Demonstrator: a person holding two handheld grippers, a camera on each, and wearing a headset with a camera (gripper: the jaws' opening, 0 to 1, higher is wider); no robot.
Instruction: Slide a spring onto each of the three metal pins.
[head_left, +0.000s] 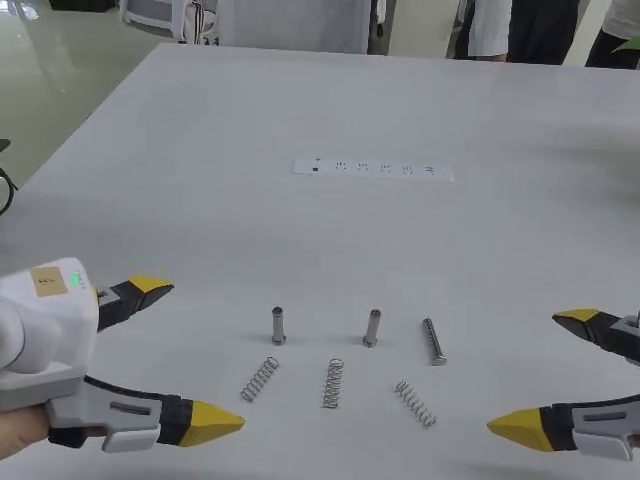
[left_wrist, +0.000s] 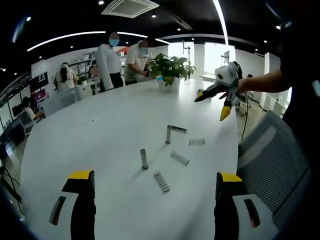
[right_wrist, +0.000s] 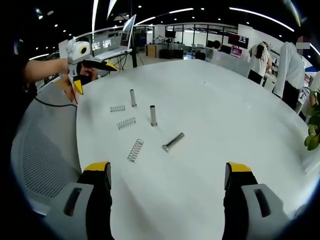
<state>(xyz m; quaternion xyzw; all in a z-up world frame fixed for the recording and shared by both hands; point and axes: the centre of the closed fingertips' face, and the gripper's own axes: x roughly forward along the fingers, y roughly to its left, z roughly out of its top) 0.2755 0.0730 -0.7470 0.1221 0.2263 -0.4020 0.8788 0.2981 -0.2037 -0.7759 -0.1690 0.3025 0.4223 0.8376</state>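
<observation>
No spring was on a pin yet. All three thin coiled steel springs lay loose on the pale grey tabletop (head_left: 200, 210), and the three short silver metal pins were bare. I judged that the step in hand was the very first pickup.

I took as my marker the middle pin (head_left: 372, 328), which stood upright on its flanged foot. The second upright pin (head_left: 278, 326) stood to its left in the head view, apart from it. The third pin (head_left: 433, 341) lay on its side near its right. The middle spring (head_left: 333, 383) lay a little nearer the person than the marker and slightly left. The left spring (head_left: 260, 379) lay farther left again, near the foot of the second upright pin. The right spring (head_left: 414, 402) lay nearer the person and to the right of the marker, just short of the lying pin.

The left gripper (head_left: 183, 355), black with yellow tips, hung well to the left of the marker. Its jaws were spread wide and held nothing. The right gripper (head_left: 545, 372), of the same make, hung well to the right of the marker, also spread and empty. Neither touched any part.

The next move probably called for one gripper to come in low and pinch a spring lightly across its coils. The other would steady a pin, since the upright ones looked easy to topple. The lying pin would likely need to be gripped by its head before a spring could go on.
</observation>
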